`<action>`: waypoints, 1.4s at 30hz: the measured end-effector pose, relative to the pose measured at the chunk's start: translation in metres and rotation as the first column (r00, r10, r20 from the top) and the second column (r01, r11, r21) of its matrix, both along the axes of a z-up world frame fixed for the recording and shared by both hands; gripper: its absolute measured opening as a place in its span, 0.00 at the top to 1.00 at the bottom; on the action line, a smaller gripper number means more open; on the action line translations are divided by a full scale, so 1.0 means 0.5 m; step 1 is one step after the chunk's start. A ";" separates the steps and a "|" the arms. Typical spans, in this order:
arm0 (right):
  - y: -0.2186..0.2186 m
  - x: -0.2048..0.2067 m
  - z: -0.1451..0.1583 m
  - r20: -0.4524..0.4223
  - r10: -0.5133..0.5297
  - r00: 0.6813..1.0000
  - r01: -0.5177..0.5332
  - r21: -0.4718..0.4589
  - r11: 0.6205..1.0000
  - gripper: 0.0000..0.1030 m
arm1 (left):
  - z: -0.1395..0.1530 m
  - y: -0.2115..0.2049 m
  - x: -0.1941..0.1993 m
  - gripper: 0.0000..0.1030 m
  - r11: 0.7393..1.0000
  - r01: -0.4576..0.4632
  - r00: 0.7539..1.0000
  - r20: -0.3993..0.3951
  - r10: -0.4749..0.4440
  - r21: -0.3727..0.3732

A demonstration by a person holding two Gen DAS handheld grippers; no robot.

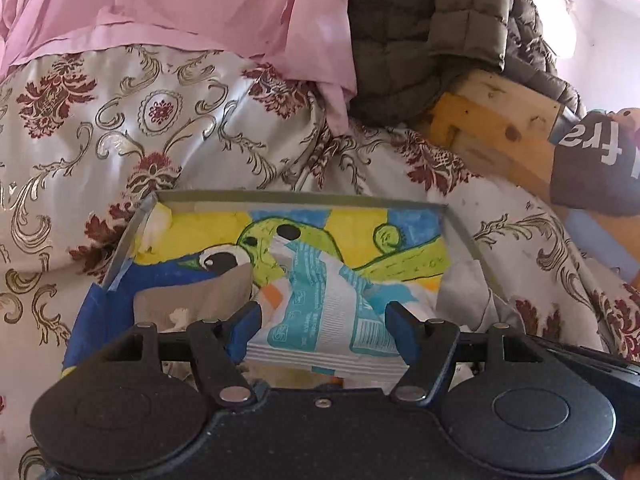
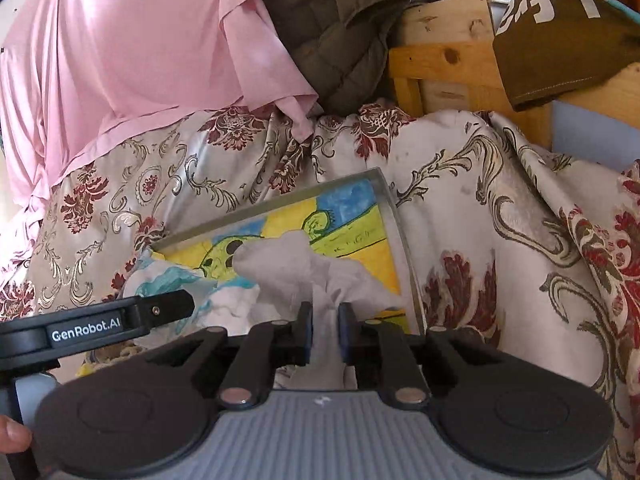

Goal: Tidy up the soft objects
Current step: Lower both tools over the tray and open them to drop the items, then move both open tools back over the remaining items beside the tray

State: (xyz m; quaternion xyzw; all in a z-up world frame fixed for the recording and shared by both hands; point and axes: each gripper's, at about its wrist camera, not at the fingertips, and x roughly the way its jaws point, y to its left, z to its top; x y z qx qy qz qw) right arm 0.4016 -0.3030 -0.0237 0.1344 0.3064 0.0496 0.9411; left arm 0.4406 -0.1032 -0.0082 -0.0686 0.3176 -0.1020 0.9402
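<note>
Grey cloth (image 2: 316, 276): pinched in right tool (image 2: 325, 320) | white-teal packet (image 1: 320, 312): gripped by left tool (image 1: 322, 320)

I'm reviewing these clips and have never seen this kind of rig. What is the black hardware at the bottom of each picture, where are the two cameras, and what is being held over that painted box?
There is no robot here: a person carries a two-finger gripper in each hand, and each gripper has a wide-angle camera looking forward along its fingers. The black hardware at the bottom is the gripper itself.

In the left camera's picture, the left gripper is closed on a crinkly white and teal packet. In the right camera's picture, the right gripper pinches a bunched grey cloth. Both are held over a shallow box with a yellow, blue and green drawing inside.

The box rests on a floral bedspread. Behind lie a pink sheet, a quilted olive jacket and a wooden frame.
</note>
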 end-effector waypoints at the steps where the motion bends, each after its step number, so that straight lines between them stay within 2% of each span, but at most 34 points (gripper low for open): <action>1: -0.001 0.000 0.000 -0.001 -0.002 1.000 0.002 0.002 1.000 0.83 | -0.001 0.001 -0.001 0.32 1.000 -0.001 1.000 -0.003 0.001 0.002; 4: -0.003 -0.002 0.003 -0.004 -0.004 1.000 0.004 0.005 1.000 0.81 | -0.001 0.002 -0.001 0.32 1.000 -0.002 1.000 -0.013 0.002 0.005; 11: -0.012 -0.010 0.009 0.007 -0.012 1.000 0.012 0.008 1.000 0.58 | 0.005 0.004 -0.008 0.30 1.000 -0.002 0.999 -0.032 0.003 0.021; 14: -0.014 -0.018 0.016 0.015 -0.013 1.000 0.013 0.006 1.000 0.49 | 0.012 0.008 -0.016 0.25 1.000 -0.009 1.000 -0.029 0.009 0.016; 18: -0.018 -0.036 0.029 0.030 -0.014 0.999 0.013 0.009 1.000 0.41 | 0.026 0.008 -0.033 0.19 1.000 -0.014 1.000 -0.011 0.014 0.018; 22: -0.029 -0.068 0.048 0.057 -0.022 0.998 0.021 0.011 1.000 0.30 | 0.043 0.008 -0.057 0.19 1.000 -0.021 1.000 0.005 0.021 0.021; 26: -0.046 -0.106 0.073 0.092 -0.037 0.995 0.035 0.021 0.999 0.21 | 0.071 0.015 -0.098 0.15 0.999 -0.043 0.998 0.049 0.043 0.011; 31: -0.061 -0.159 0.105 0.135 -0.047 0.990 0.044 0.025 0.999 0.14 | 0.111 0.034 -0.170 0.06 0.996 -0.086 0.990 0.112 0.088 -0.015; 37: -0.055 -0.247 0.152 0.228 -0.030 0.973 0.024 0.031 0.999 0.04 | 0.151 0.052 -0.267 0.02 0.994 -0.104 0.980 0.166 0.106 -0.021; 42: -0.040 -0.332 0.174 0.284 -0.015 0.959 0.006 0.032 0.999 0.00 | 0.171 0.058 -0.356 0.01 0.994 -0.105 0.971 0.213 0.105 -0.010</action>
